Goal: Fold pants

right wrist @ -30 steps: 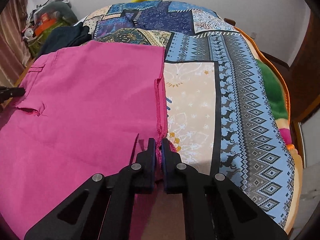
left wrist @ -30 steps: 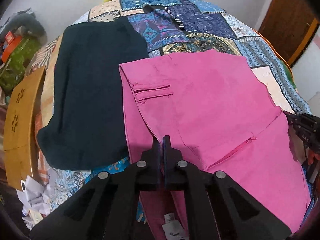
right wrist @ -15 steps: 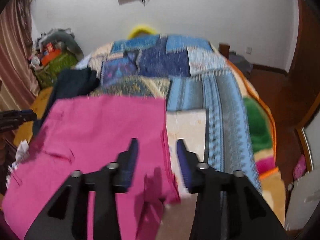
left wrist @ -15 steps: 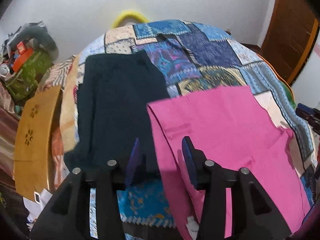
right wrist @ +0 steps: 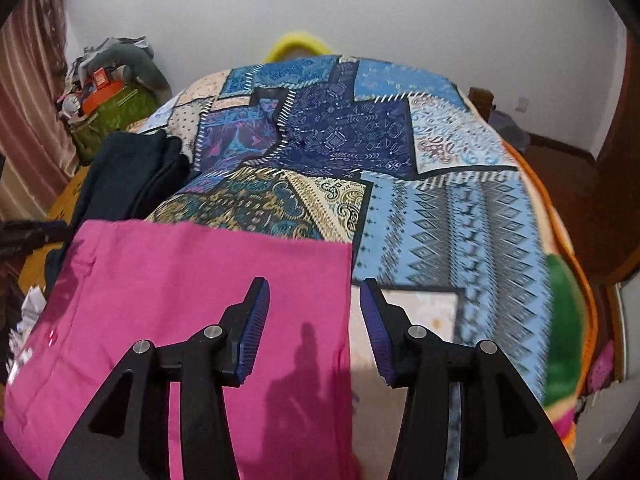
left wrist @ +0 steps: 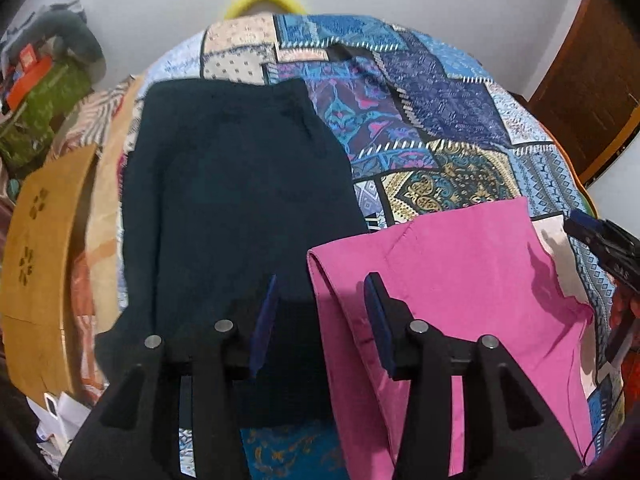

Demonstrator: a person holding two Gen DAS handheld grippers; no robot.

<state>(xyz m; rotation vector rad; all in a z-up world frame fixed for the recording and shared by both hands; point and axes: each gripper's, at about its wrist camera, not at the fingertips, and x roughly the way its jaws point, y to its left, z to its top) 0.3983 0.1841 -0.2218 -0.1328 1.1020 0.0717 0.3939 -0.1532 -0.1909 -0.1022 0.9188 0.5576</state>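
The pink pants [left wrist: 460, 280] lie folded flat on the patchwork bedspread [left wrist: 420, 120]; they also show in the right wrist view [right wrist: 192, 280]. My left gripper [left wrist: 320, 304] is open and empty, raised above the pants' left folded edge. My right gripper [right wrist: 312, 308] is open and empty, raised above the pants' right edge. The right gripper's body shows at the right rim of the left wrist view [left wrist: 604, 244].
A folded dark garment [left wrist: 232, 200] lies left of the pink pants, also seen in the right wrist view [right wrist: 124, 176]. A wooden board [left wrist: 36, 252] and clutter [left wrist: 36, 92] are beside the bed's left. A door [left wrist: 588, 80] stands at the right.
Both grippers were shut on the pants' near edge a second ago. They have let go, opened wide and lifted back; the pants now lie free on the bed.
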